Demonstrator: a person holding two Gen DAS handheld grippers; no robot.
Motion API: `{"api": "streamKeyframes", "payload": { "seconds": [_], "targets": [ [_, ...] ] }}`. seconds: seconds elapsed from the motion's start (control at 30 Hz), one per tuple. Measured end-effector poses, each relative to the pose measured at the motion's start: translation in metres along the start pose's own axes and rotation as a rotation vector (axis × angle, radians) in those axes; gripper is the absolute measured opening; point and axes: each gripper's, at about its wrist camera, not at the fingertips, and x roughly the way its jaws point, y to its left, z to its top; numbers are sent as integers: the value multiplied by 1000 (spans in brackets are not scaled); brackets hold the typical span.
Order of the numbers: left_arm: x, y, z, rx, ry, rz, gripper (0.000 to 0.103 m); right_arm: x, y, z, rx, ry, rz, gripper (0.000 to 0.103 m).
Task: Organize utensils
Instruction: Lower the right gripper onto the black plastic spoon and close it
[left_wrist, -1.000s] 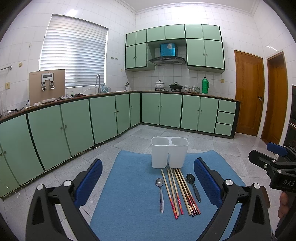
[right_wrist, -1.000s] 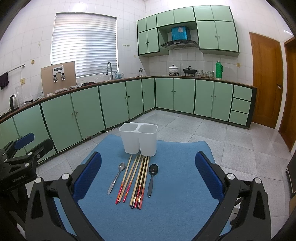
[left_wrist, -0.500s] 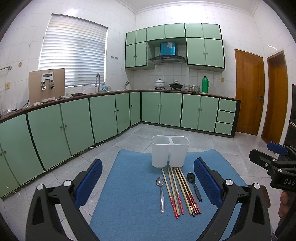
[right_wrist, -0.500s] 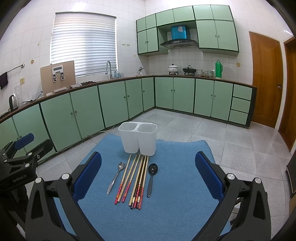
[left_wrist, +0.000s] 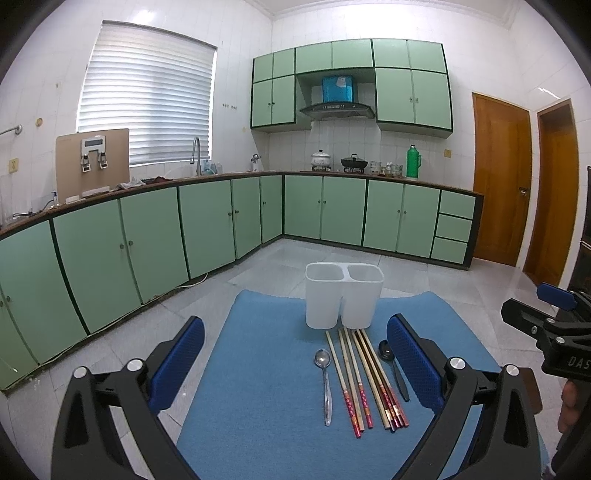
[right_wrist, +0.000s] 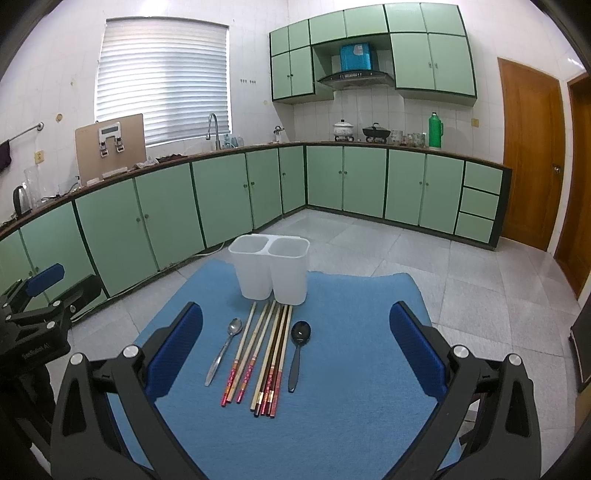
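Note:
A white two-compartment utensil holder (left_wrist: 343, 299) (right_wrist: 271, 269) stands upright and empty at the far part of a blue mat (left_wrist: 258, 387) (right_wrist: 351, 387). In front of it lie a metal spoon (left_wrist: 325, 384) (right_wrist: 223, 350), several chopsticks (left_wrist: 365, 380) (right_wrist: 264, 354) and a black spoon (left_wrist: 393, 369) (right_wrist: 297, 350), side by side. My left gripper (left_wrist: 295, 358) is open and empty, above the mat's near end. My right gripper (right_wrist: 295, 350) is open and empty, likewise held back from the utensils. Each gripper shows at the other view's edge.
The mat lies on a grey tiled floor (right_wrist: 480, 295). Green cabinets (left_wrist: 147, 240) line the left and back walls. Two wooden doors (left_wrist: 502, 177) stand at the right.
Both views have shifted only slightly; the utensils and holder sit a little lower in the right wrist view. Nothing was taken hold of or moved.

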Motion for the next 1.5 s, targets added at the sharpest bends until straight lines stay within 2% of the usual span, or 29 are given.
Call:
{"api": "streamKeyframes", "payload": {
  "seconds": [0.2, 0.33, 0.53, 0.63, 0.7, 0.77, 0.83, 0.97, 1.03, 1.2, 1.3, 1.37, 1.47, 1.5],
  "targets": [
    [31, 7, -5, 2, 48, 13, 97, 29, -2, 1, -5, 40, -8, 98],
    [70, 13, -15, 16, 124, 38, 97, 70, -9, -5, -4, 110, -33, 98],
    [131, 30, -39, 9, 278, 63, 97, 143, -18, -24, 3, 245, -62, 98],
    [154, 36, -48, 8, 324, 82, 97, 177, -20, -34, 12, 299, -64, 97],
    [166, 38, -53, 12, 346, 87, 97, 198, -20, -39, 22, 333, -60, 93],
    [177, 38, -56, 15, 364, 87, 97, 217, -18, -44, 33, 364, -55, 82],
    [185, 37, -59, 15, 377, 84, 97, 235, -18, -48, 50, 395, -51, 81],
    [206, 36, -64, 10, 396, 77, 96, 261, -17, -55, 75, 450, -62, 70],
    [211, 35, -67, 6, 400, 75, 96, 270, -19, -60, 94, 470, -66, 67],
    [217, 33, -70, 12, 407, 71, 96, 277, -20, -62, 127, 485, -68, 65],
    [222, 29, -69, 13, 408, 63, 96, 277, -16, -64, 101, 485, -88, 60],
    [225, 26, -68, 12, 409, 58, 96, 275, -12, -64, 89, 482, -90, 46],
    [228, 22, -67, 7, 411, 44, 96, 272, -9, -66, 64, 481, -84, 34],
    [229, 19, -67, 9, 411, 39, 96, 270, -9, -66, 63, 482, -78, 34]
  ]
}}
